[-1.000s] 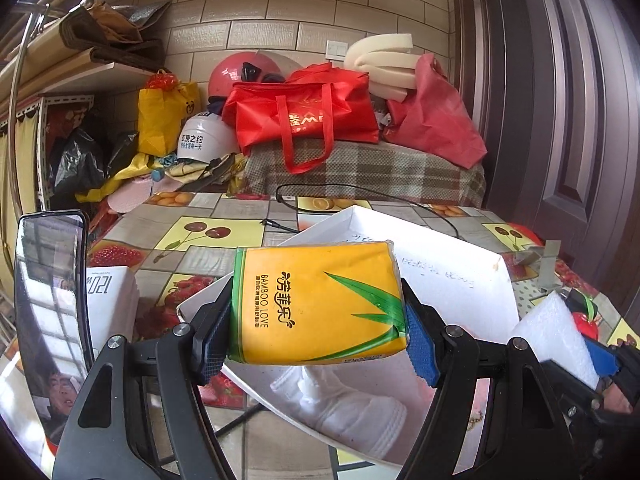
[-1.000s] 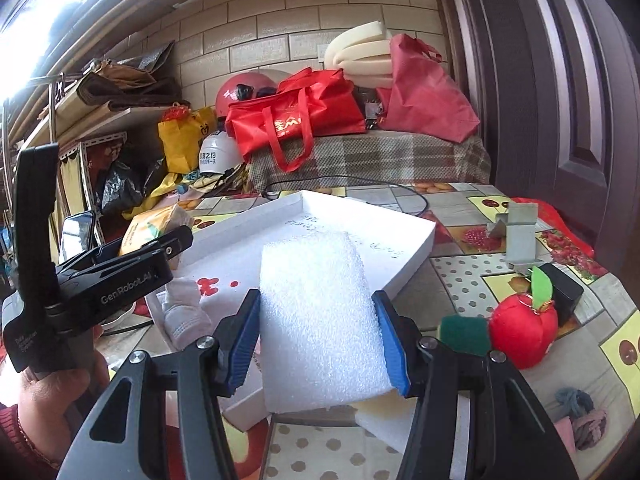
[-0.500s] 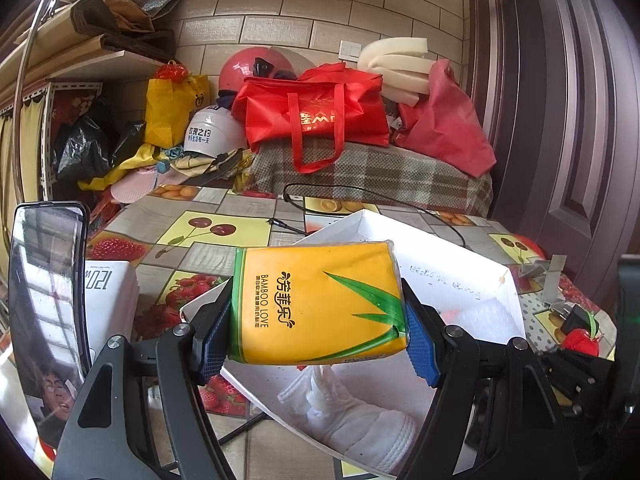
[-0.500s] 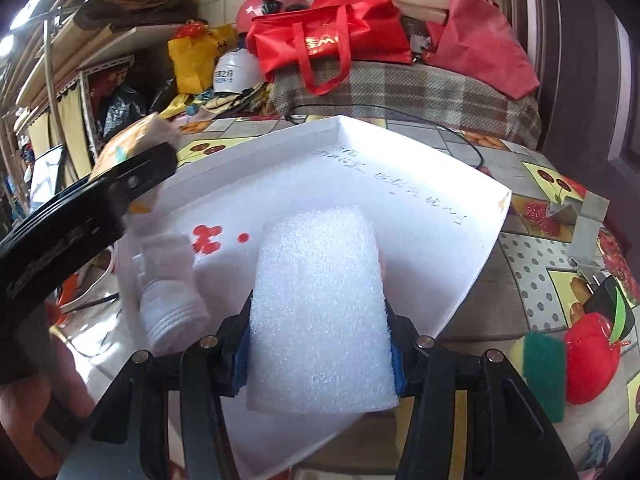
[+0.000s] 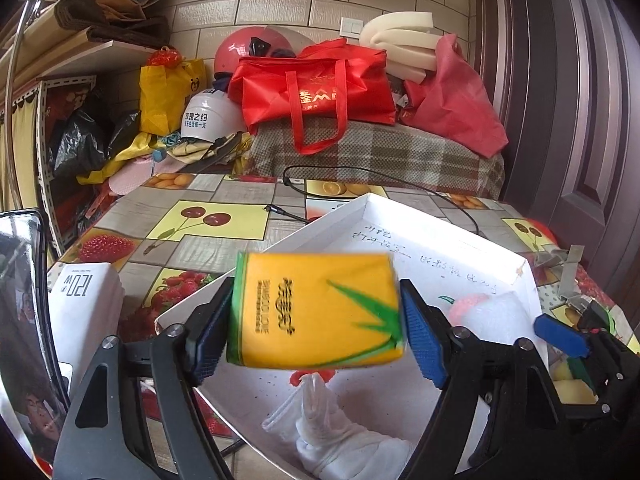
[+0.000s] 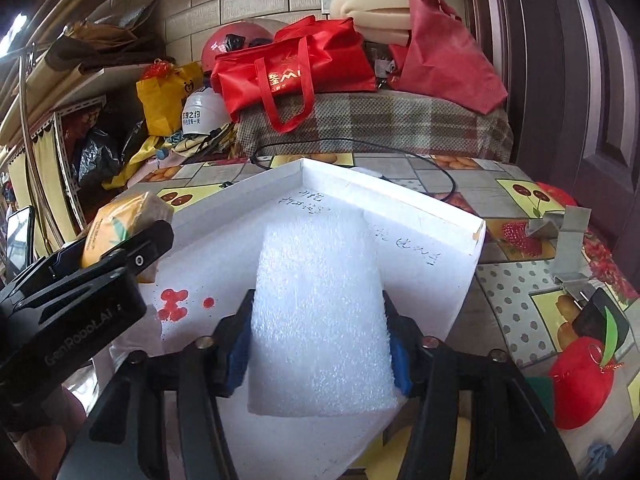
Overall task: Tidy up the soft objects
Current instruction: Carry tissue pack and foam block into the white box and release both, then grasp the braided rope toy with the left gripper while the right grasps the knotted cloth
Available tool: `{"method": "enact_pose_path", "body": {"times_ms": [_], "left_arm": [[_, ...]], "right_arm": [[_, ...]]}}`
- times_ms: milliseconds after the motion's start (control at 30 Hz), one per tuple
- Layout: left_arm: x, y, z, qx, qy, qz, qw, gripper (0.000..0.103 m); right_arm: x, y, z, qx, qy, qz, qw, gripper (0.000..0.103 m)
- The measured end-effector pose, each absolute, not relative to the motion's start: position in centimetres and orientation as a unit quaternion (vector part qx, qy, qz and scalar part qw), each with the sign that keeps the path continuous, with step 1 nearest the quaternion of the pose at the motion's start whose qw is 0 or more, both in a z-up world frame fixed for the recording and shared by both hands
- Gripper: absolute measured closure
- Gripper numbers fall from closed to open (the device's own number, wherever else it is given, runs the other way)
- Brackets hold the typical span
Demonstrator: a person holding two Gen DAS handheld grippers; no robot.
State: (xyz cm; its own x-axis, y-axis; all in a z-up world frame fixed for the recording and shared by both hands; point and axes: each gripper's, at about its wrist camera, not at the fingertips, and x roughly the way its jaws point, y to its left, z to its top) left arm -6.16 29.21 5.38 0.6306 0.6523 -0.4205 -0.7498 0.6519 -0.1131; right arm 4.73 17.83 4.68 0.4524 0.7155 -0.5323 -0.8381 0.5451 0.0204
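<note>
My left gripper (image 5: 316,340) has its jaws spread a little wider than the yellow tissue pack (image 5: 316,312); the pack looks blurred and tilted between the pads, over the white box lid (image 5: 456,240). A white glove (image 5: 340,436) lies in the lid below it. My right gripper (image 6: 318,340) is shut on a white foam block (image 6: 320,304) held over the same lid (image 6: 420,216). The left gripper and tissue pack (image 6: 120,224) show at the left of the right wrist view.
A red plush apple (image 6: 580,384) and a green sponge lie right of the lid. A white 120W box (image 5: 86,304) sits at the left. A black cable (image 5: 384,182) runs behind the lid. Red bags (image 5: 316,84) and helmets are piled at the back.
The left jaws have widened and the tissue pack has tilted and blurred between them. Both grippers moved forward over the lid, the right one carrying the foam block.
</note>
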Motion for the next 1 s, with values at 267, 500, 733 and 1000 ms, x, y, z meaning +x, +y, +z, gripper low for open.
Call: {"method": "enact_pose_path", "body": {"times_ms": [267, 500, 733, 1000], "left_arm": [[-5.6, 27.3, 5.8, -0.086, 0.165, 0.404, 0.896, 0.000], [-7.1, 27.6, 5.9, -0.106, 0.136, 0.423, 0.889, 0.000], [-8.3, 27.2, 6.1, -0.107, 0.107, 0.452, 0.879, 0.000], [-9.2, 26.5, 6.0, -0.113, 0.107, 0.450, 0.879, 0.000]], "right_arm": [[3.6, 18.2, 5.0, -0.153, 0.211, 0.448, 0.855, 0.000], [3.3, 17.7, 5.3, -0.145, 0.192, 0.441, 0.864, 0.000], [2.2, 15.7, 5.8, -0.114, 0.164, 0.403, 0.893, 0.000], [-0.9, 12.2, 6.1, -0.099, 0.149, 0.383, 0.906, 0.000]]}}
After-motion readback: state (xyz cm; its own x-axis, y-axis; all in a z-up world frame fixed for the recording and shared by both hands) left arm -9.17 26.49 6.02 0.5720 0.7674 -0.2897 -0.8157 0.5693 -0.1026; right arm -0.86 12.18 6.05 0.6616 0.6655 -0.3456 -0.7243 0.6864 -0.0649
